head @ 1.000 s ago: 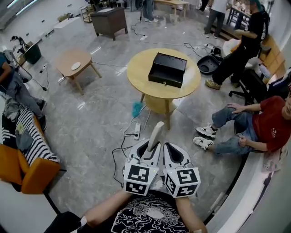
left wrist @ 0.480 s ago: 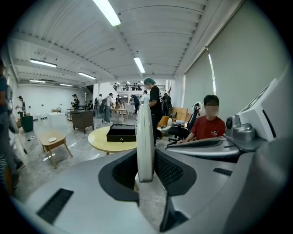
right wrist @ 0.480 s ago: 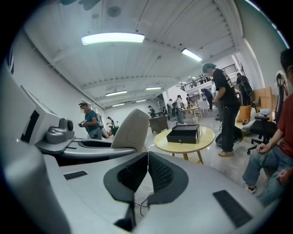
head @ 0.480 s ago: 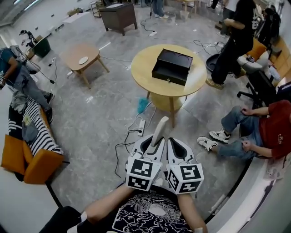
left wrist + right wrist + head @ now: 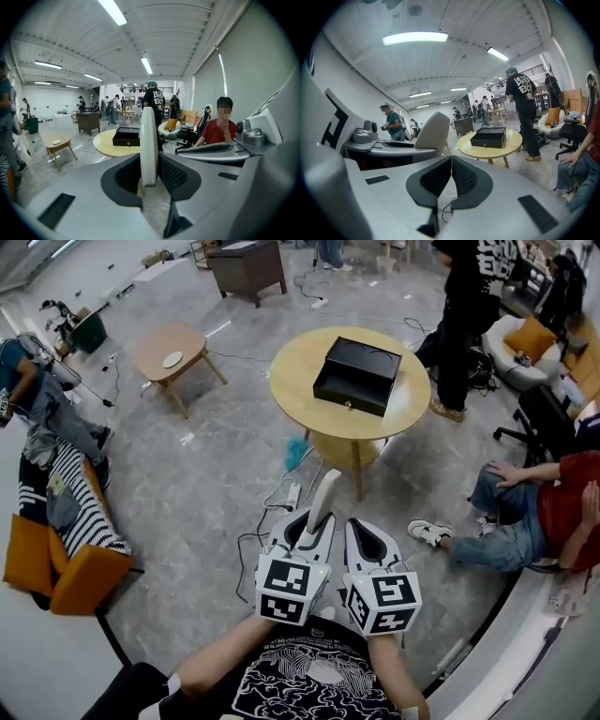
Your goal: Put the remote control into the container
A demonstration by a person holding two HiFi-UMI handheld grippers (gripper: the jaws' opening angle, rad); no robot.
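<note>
The right claw (image 5: 451, 163), jaws together and empty, faces the black container (image 5: 489, 137) on a round table (image 5: 474, 149).

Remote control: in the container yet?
Out: left gripper is shut on the remote control, away from the container on the round table.

Round wooden desk (image 5: 291, 376) mid-floor. Small side table (image 5: 150, 341) left of it, with a white dish (image 5: 172, 359) on top. Dark cabinet (image 5: 246, 263) at the far end. Power strip (image 5: 292, 495) and cables on the grey floor (image 5: 206, 484), teal brush-like thing (image 5: 296, 452) near the desk leg. Orange armchair (image 5: 56, 573) far left, striped cloth (image 5: 80, 512) draped over it. Person in black (image 5: 464, 306) standing beside the desk, person in red (image 5: 558, 507) sitting at right.
</note>
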